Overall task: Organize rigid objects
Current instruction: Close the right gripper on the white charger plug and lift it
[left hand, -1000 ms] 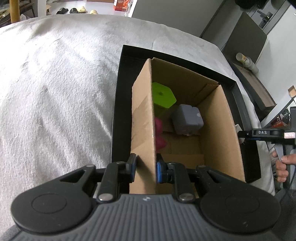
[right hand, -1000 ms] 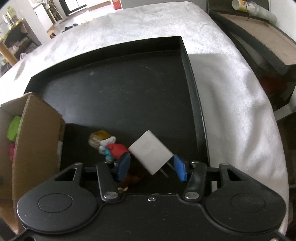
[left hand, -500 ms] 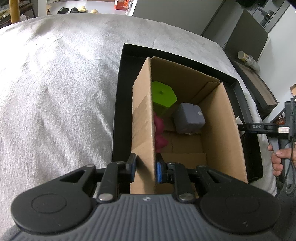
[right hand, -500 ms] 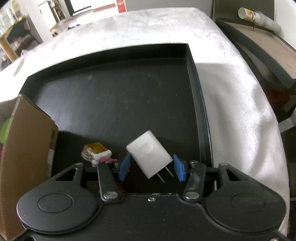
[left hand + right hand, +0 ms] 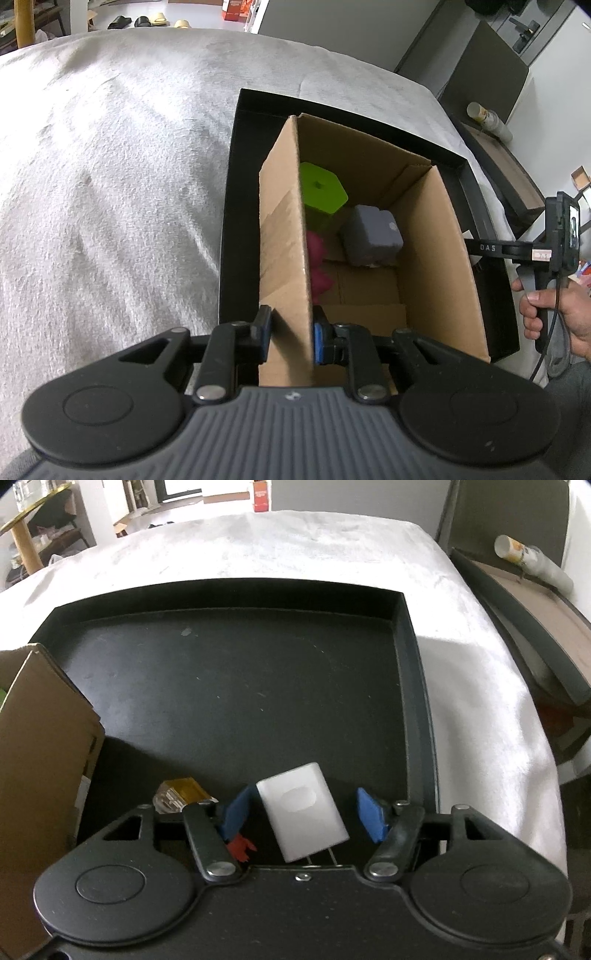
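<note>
My left gripper [image 5: 288, 338] is shut on the left wall of a cardboard box [image 5: 284, 229] that stands in a black tray [image 5: 231, 206]. Inside the box lie a green hexagonal block [image 5: 323, 190], a grey cube [image 5: 371, 236] and a magenta object [image 5: 319, 266], partly hidden by the wall. In the right wrist view my right gripper [image 5: 306, 810] is open around a white plug adapter [image 5: 303, 810] that lies tilted on the tray [image 5: 240, 686]; the right pad stands clear of it. A yellow-and-clear block [image 5: 181, 794] and a red-and-blue toy [image 5: 240, 845] sit by the left finger.
The tray rests on a grey-white cloth [image 5: 110, 177]. The box corner [image 5: 40, 746] stands at the left of the right wrist view. A dark side table with a cup [image 5: 532, 563] stands off to the right. The person's hand [image 5: 554, 314] holds the right gripper handle.
My right gripper has drawn back and up; the adapter now lies deeper between the fingers and the toy has slipped mostly under the left finger. The left gripper keeps its hold on the box wall.
</note>
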Motion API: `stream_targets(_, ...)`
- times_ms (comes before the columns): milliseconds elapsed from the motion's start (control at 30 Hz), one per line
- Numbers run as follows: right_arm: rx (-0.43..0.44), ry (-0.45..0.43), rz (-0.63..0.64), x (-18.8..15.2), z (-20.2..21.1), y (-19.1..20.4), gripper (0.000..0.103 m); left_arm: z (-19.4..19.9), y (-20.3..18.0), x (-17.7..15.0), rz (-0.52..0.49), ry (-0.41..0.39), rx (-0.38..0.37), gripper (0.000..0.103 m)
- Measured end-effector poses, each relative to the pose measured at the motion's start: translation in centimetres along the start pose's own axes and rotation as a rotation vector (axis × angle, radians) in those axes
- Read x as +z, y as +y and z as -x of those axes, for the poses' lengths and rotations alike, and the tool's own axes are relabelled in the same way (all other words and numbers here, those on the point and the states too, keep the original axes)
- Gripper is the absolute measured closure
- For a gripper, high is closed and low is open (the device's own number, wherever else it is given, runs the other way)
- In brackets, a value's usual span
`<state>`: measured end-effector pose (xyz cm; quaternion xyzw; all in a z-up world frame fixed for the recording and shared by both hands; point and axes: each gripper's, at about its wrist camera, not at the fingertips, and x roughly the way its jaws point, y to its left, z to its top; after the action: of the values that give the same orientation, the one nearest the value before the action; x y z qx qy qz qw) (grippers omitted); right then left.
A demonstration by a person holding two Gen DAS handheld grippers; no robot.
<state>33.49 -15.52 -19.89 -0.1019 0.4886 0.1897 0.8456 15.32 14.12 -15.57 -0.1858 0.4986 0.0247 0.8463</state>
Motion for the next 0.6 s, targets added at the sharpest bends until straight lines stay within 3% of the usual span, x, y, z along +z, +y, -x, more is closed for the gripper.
stream_targets(67,0.011,-0.006,-0.007,0.1,-0.1,-0.1,0.045,0.0,-0.1,0.0,-0.001,-0.001,0.001,0.082)
stream_targets(100,0.014,-0.014,-0.012,0.1,0.0,-0.2,0.059,0.0,-0.1,0.0,0.0,-0.001,0.002,0.082)
stream_targets(133,0.012,-0.022,-0.006,0.1,0.2,-0.2,0.061,0.0,-0.1,0.0,0.001,-0.001,0.003,0.082)
stream_targets(600,0.066,0.023,-0.077,-0.6,2.8,-0.3,0.066,0.5,-0.2,-0.1,0.01,-0.023,0.002,0.083)
